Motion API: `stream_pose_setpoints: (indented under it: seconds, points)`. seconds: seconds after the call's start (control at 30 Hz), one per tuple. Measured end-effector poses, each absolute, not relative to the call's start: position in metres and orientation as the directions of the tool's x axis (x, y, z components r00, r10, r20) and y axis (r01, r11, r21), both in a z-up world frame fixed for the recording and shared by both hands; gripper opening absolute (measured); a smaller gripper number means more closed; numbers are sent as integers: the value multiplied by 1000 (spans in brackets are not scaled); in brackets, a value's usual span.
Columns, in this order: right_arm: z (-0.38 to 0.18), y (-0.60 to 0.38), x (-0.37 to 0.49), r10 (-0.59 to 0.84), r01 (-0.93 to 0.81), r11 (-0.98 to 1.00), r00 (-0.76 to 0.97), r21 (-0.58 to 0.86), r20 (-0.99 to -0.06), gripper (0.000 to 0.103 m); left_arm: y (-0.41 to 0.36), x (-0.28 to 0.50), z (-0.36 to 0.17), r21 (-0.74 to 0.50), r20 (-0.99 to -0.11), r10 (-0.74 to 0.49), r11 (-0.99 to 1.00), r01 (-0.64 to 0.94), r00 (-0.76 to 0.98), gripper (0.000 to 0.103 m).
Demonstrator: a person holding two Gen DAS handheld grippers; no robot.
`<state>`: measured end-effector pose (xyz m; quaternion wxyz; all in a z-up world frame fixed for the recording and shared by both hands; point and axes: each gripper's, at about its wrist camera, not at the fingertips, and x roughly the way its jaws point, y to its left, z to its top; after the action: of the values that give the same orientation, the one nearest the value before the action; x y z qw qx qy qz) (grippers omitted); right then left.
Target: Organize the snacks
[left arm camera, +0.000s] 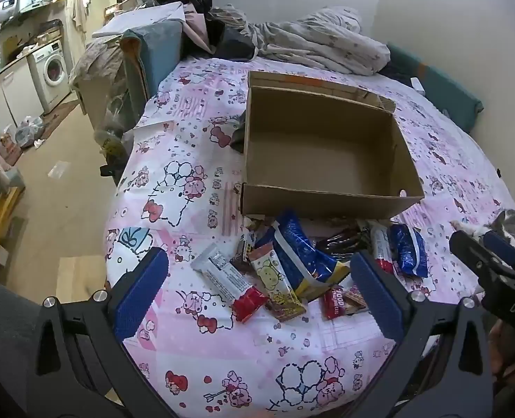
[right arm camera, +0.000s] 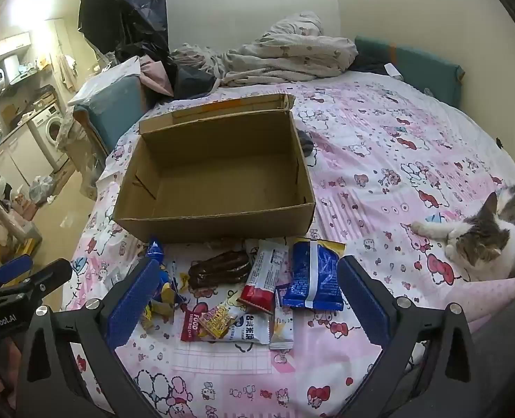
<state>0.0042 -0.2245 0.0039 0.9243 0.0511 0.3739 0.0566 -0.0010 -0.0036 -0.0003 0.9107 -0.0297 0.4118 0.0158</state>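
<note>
**Snack pile on the bed, box waiting empty**

Bedroom with a kitchen corner behind; work surface is a bed (right arm camera: 379, 146) under a pink cartoon-print sheet. Rumpled bedding lies at the far end. Cat (right arm camera: 490, 230) lies at the right edge, near the pile, one paw stretched toward it.

Cardboard box (right arm camera: 215, 224) sits open and empty just beyond the snacks. Snack pile is on the sheet against the box's near wall, wrappers overlapping.

Left claw (left arm camera: 257, 289): jaws spread wide, holding nothing, hanging over the left half of the pile. Right claw (right arm camera: 243, 296): also spread, empty, framing the right half.

Handling, judged from looks:
- All items are small sealed film packets: likely light, crinkly, slick on the surface, soft enough to crush if squeezed hard.
- Blue packet (right arm camera: 313, 278) lies flat and separate; pinch across its narrow width or on an end seal.
- White-and-red bar (right arm camera: 264, 278) is long and probably stiffer; take it mid-length.
- Dark brown packet (right arm camera: 219, 270) is glossy and may slip.
- Overlapped pieces risk lifting in pairs.

Legible writing: "FOOD" on the red packet (right arm camera: 190, 327); Chinese characters on the white pouch (right arm camera: 250, 331), too small to read surely. "GenRobot.AI" on the left claw body, "DAS" on the right. Yellow cartoon figure on one bar (left arm camera: 274, 278).
</note>
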Motion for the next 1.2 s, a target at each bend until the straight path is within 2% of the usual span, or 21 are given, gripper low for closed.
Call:
stream_pose_setpoints:
  seconds: [0.03, 0.07, 0.43, 1.2]
  points:
    - [4, -224, 4, 145, -67, 988, 717, 139, -682, 103, 2, 0, -1, -117, -753, -48, 991, -62, 656, 103]
    - [4, -224, 4, 145, -67, 988, 716, 139, -683, 103, 2, -1, -1, -120, -754, -51, 991, -61, 655, 103]
    - [1, -224, 4, 144, -68, 988, 712, 137, -687, 103, 1, 1, 0, -76, -747, -20, 996, -56, 664, 103]
    - [3, -225, 4, 147, -63, 987, 713, 147, -685, 103, 1, -1, 2, -77, -746, -19, 995, -58, 665, 103]
